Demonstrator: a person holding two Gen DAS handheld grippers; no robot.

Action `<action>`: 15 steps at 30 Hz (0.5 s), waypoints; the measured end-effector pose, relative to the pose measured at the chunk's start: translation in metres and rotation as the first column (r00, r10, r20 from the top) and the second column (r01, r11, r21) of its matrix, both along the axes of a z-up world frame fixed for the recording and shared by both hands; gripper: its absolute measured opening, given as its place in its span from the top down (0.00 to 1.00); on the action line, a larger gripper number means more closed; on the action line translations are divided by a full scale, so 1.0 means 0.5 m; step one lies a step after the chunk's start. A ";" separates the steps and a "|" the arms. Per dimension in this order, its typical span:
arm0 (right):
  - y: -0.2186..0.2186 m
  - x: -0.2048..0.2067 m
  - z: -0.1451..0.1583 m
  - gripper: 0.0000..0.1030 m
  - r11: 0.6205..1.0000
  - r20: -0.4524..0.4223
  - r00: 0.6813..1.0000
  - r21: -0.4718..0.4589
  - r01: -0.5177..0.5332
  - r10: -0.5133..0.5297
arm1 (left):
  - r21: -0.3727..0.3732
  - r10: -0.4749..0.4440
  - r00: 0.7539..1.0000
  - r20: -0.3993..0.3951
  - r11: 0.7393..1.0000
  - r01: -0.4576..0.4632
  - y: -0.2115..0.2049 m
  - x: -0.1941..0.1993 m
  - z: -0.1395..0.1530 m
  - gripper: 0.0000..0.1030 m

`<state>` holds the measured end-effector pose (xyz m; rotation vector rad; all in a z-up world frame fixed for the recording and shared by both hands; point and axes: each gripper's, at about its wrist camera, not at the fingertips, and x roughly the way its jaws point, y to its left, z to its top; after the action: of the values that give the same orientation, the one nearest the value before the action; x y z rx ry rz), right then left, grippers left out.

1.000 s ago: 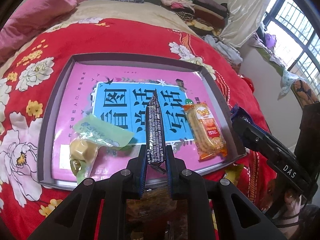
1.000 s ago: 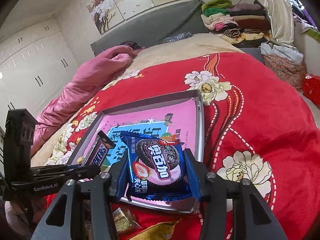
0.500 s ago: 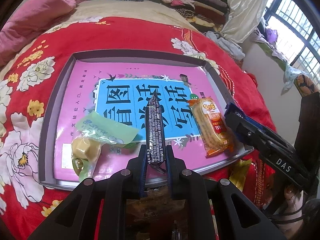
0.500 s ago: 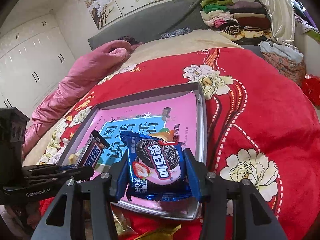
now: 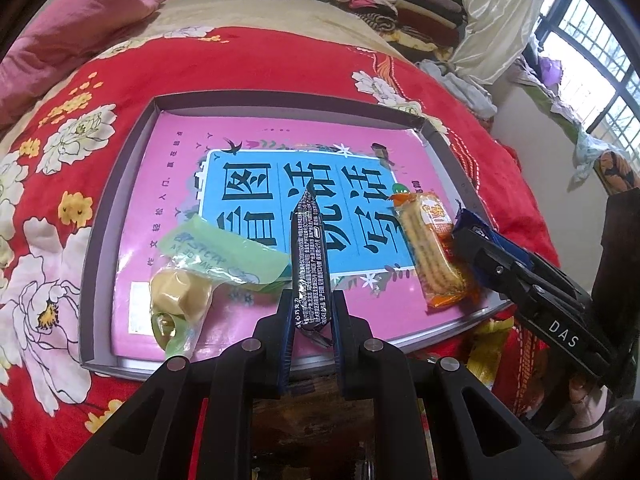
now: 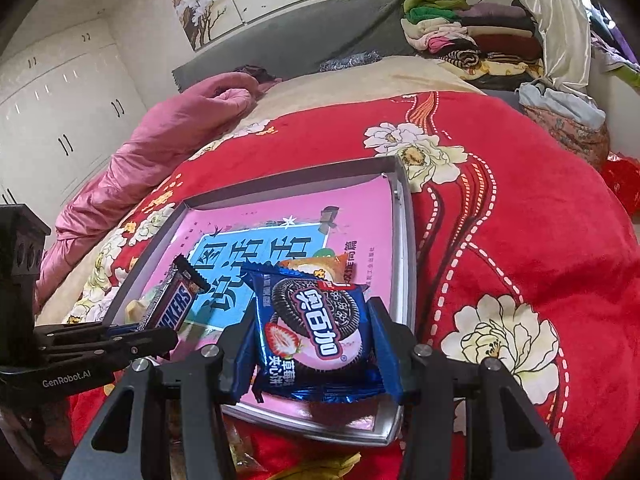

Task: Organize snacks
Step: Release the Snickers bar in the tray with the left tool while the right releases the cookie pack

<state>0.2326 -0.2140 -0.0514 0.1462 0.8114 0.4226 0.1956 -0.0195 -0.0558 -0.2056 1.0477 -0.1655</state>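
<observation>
A grey tray with a pink-and-blue printed sheet lies on the red flowered bedspread. My left gripper is shut on a dark Snickers bar, held edge-on above the tray's near side; the same bar shows in the right wrist view. My right gripper is shut on a blue Oreo pack, held over the tray's near right corner. In the tray lie an orange cracker pack at the right and a green-wrapped yellow sweet at the left.
Yellow wrappers lie off the tray's near edge beside a wooden surface. A pink quilt and a stack of folded clothes sit at the far end of the bed. Curtain and window stand at the right.
Both views have crept slightly closer over the tray. Both grips are unchanged.
</observation>
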 end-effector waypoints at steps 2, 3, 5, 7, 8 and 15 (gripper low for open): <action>0.001 0.000 -0.001 0.50 1.000 -0.003 1.000 -0.002 -0.002 0.002 | 0.004 -0.002 1.000 0.001 1.000 0.002 0.000 0.000 0.001 0.83; 0.001 0.001 -0.002 0.50 1.000 -0.005 1.000 -0.003 -0.002 0.002 | 0.003 -0.002 1.000 0.000 1.000 0.002 0.000 0.000 0.000 0.83; 0.003 0.001 -0.003 0.50 1.000 -0.005 1.000 -0.010 -0.004 0.004 | 0.005 -0.003 1.000 -0.002 1.000 0.003 -0.001 0.001 0.000 0.83; 0.005 0.000 -0.002 0.50 1.000 0.000 1.000 -0.022 -0.005 0.005 | 0.009 -0.004 1.000 -0.004 1.000 0.004 -0.003 0.001 -0.002 0.83; 0.006 -0.001 -0.002 0.50 1.000 0.002 1.000 -0.027 -0.006 0.006 | 0.010 -0.004 1.000 -0.004 1.000 0.004 -0.003 0.001 -0.003 0.83; 0.006 -0.003 0.000 0.47 1.000 0.007 1.000 -0.028 -0.010 0.010 | 0.015 -0.005 1.000 -0.005 1.000 0.005 -0.005 0.003 -0.004 0.83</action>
<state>0.2309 -0.2108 -0.0512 0.1146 0.8109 0.4207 0.1971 -0.0219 -0.0577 -0.1904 1.0541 -0.1619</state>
